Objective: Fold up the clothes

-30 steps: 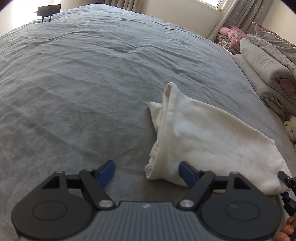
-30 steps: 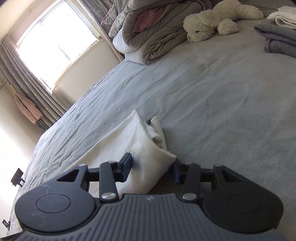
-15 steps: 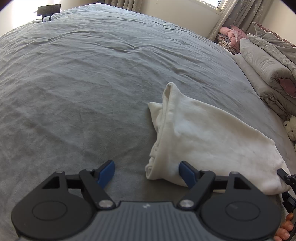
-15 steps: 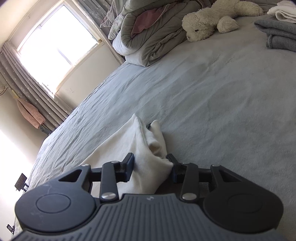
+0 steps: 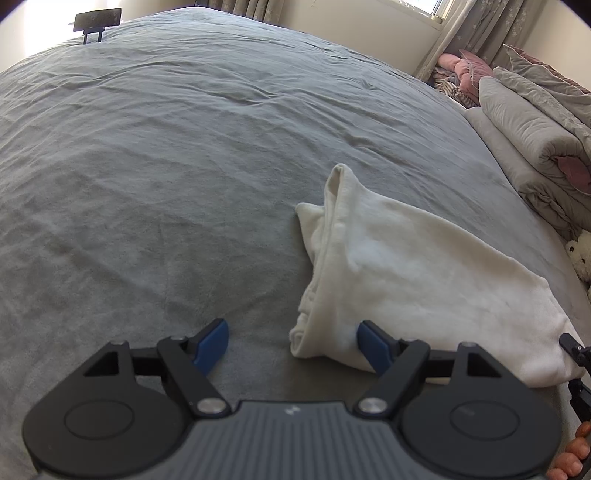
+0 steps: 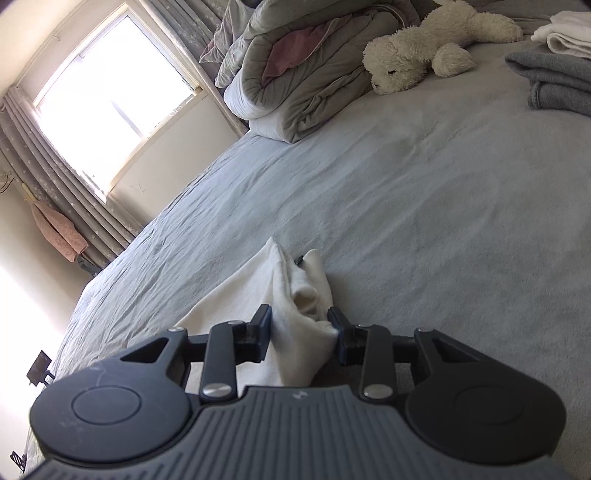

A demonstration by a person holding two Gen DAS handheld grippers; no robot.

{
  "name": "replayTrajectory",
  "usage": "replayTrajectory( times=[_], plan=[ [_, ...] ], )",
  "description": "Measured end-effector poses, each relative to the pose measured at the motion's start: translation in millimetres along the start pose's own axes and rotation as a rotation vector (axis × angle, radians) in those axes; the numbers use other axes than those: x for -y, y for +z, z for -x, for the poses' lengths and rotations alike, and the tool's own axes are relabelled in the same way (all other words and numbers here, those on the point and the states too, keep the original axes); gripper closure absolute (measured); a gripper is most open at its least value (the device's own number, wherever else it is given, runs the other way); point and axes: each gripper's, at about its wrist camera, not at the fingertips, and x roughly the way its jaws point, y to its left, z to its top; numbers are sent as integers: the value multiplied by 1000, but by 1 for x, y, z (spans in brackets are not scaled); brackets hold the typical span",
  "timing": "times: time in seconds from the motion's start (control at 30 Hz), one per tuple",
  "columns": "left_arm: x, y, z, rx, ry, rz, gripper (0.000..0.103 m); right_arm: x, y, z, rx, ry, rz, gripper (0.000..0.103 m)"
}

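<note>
A cream-white garment (image 5: 424, 280) lies folded on the grey bedspread (image 5: 166, 166), running from near centre to the right. My left gripper (image 5: 291, 343) hovers open at its near left corner. The right blue pad (image 5: 371, 345) is over the cloth edge and the left pad (image 5: 212, 341) is over bare bedspread. In the right wrist view, my right gripper (image 6: 300, 330) is closing on the garment's other corner (image 6: 295, 295). The cloth is bunched between both pads, which press on it. Part of that gripper (image 5: 576, 354) shows at the left wrist view's right edge, with a person's fingers (image 5: 572, 454) below it.
A rolled grey duvet (image 6: 295, 74) and a white plush toy (image 6: 424, 55) lie at the head of the bed. Folded grey (image 6: 554, 81) and white (image 6: 565, 33) clothes sit at far right. A phone on a stand (image 5: 96, 20) is at the far edge.
The right gripper's jaws have narrowed onto the garment's corner, squeezing and bunching the cloth upward. The left gripper and the rest of the garment have not moved.
</note>
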Motion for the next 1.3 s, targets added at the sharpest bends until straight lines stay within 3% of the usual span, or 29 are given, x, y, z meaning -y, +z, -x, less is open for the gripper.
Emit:
replayTrajectory(
  times=[0.23,0.53,0.7,0.77,0.9,1.1,1.3],
  plan=[
    [1,-1,-1,1,2,-2,24,12,-1,-4,-40,-9,-88,66],
    [1,-1,-1,2,3,-4,24,29,-5,3,-64,46,-252,62],
    [1,-1,-2,3,3,-6,24,16,-8,3,-49,28,-169,60],
    [0,-1,-2,2,3,-6,24,14,-7,5,-36,31,-150,70],
    [1,0,-2,1,3,-8,23,7,-2,12,-8,57,-121,71],
    [1,-1,-1,3,4,-13,23,22,-10,1,-58,16,-200,65],
    [3,-1,-2,3,7,-23,22,3,-1,8,-8,37,-69,70]
  ],
)
